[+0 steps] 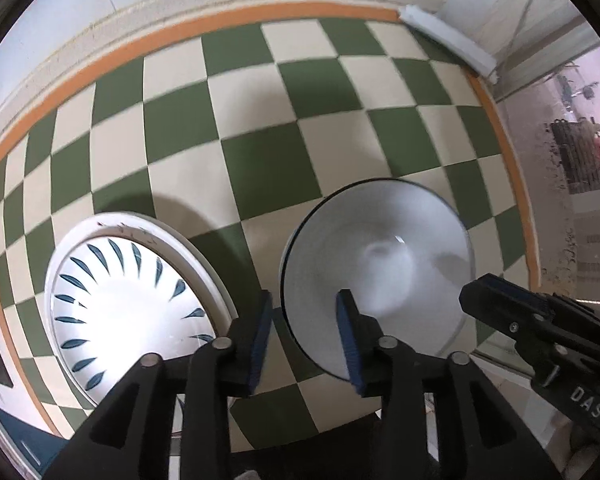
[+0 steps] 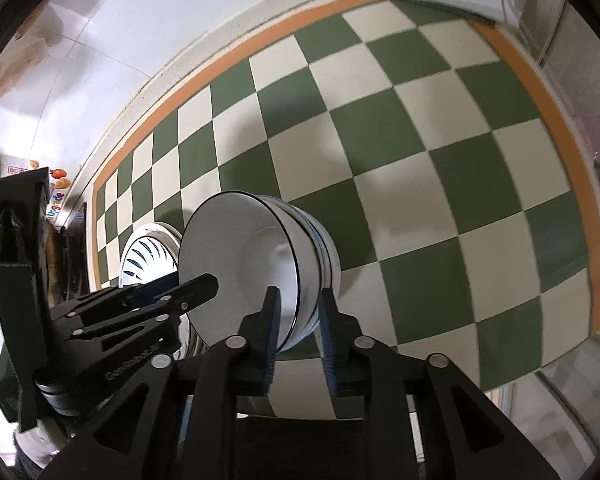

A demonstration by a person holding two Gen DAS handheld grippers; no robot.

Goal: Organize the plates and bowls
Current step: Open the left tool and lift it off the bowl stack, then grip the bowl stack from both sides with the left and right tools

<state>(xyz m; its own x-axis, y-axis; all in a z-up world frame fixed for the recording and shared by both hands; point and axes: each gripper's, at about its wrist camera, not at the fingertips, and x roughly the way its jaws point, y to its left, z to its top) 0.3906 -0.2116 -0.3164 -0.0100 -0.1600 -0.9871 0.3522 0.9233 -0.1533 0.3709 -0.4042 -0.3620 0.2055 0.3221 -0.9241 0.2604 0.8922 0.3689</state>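
Observation:
A stack of white bowls with thin dark rims (image 2: 256, 264) stands on the checkered cloth; it shows as one white bowl in the left wrist view (image 1: 380, 264). My right gripper (image 2: 298, 320) straddles the near rim of the stack, one pad inside the top bowl and one outside, not visibly pressing it. My left gripper (image 1: 306, 336) is open at the bowl's left rim, one pad outside and one over the inside. A white plate with blue leaf marks (image 1: 132, 304) lies left of the bowls, also in the right wrist view (image 2: 148, 256).
The green-and-cream checkered cloth (image 1: 260, 140) with an orange border covers the table up to a pale wall. A white strip (image 1: 448, 36) lies at the far right corner. Colourful packaging (image 2: 58, 188) and dark objects sit at the left edge.

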